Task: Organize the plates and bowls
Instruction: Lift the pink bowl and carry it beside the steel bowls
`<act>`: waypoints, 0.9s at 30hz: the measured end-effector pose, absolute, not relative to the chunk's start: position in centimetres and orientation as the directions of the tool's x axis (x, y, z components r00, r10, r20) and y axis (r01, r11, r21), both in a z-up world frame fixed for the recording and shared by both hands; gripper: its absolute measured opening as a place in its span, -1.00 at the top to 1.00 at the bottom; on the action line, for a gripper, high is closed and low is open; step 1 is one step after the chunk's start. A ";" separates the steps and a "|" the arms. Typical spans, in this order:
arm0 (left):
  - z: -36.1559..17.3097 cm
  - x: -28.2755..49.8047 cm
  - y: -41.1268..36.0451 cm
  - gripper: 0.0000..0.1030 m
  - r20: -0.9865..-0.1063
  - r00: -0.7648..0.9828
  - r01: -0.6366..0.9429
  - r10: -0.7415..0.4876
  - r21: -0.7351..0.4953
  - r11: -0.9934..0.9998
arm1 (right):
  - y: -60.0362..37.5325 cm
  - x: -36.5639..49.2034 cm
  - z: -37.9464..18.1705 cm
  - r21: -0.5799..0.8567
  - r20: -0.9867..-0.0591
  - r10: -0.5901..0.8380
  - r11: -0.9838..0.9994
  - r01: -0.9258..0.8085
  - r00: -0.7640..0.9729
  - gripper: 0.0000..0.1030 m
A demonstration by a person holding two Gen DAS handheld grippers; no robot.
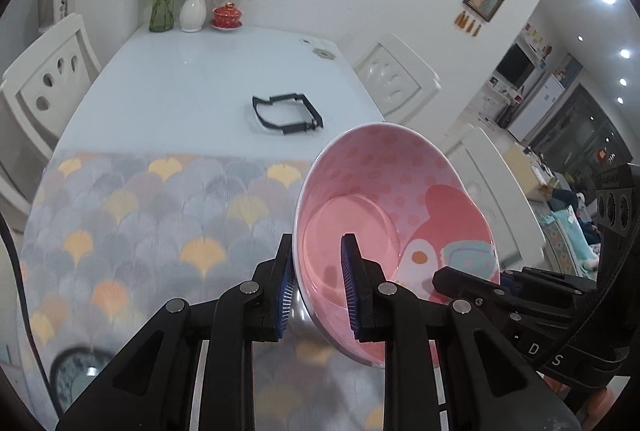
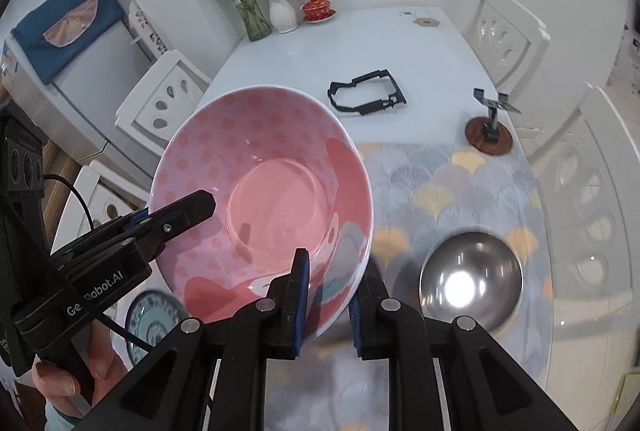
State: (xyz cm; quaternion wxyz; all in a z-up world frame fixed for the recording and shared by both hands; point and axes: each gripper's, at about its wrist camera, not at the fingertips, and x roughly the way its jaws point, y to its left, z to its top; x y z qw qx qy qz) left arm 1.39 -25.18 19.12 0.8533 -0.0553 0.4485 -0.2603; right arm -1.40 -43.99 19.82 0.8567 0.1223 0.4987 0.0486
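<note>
Two tongs grip one pink bowl (image 2: 262, 207), and both are pinched on its rim. My left gripper (image 1: 318, 289) has one pad inside the wall and one outside, on the bowl's left edge. My right gripper (image 2: 330, 305) clamps the opposite edge the same way, one finger inside and one outside. From the right wrist view the left gripper (image 2: 140, 221) shows at the bowl's far side, with my hand (image 2: 76, 363) wrapped on its handle.

Bowl sits tilted, clear of the table (image 1: 172, 79), with nothing touching its underside that I can see. It hangs above the patterned mat (image 1: 132, 215), partly past the mat's right side in the left view.

Below, a steel bowl (image 2: 472, 279) rests on the mat to the right of the pink one, apart from it. A blue and white plate (image 2: 150, 327) lies at the near left, mostly hidden by the left gripper and the pink bowl.

Open room: the mat's middle and left are bare. Beyond the mat, the pale tabletop carries only a black frame (image 1: 286, 113) near its centre. A small stand on a wooden disc (image 2: 490, 133) sits close to the right table edge. Vases (image 1: 192, 9) and a red lidded cup (image 1: 227, 16) crowd the far corner against the wall. White chairs (image 1: 52, 79) flank both long sides, close to the table edges.
</note>
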 end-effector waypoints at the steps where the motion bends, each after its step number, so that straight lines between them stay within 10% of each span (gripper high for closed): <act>1: 18.9 0.6 -24.9 0.62 -0.739 0.459 0.394 -0.493 -0.328 0.859 | -43.6 -2.4 19.8 0.257 -0.845 0.203 0.966 0.042 0.496 0.67; 27: 6.0 -11.7 -23.2 0.62 -0.857 0.218 0.382 -0.468 -0.366 0.849 | -41.2 -15.2 8.9 0.231 -0.944 0.176 0.956 0.182 0.278 0.67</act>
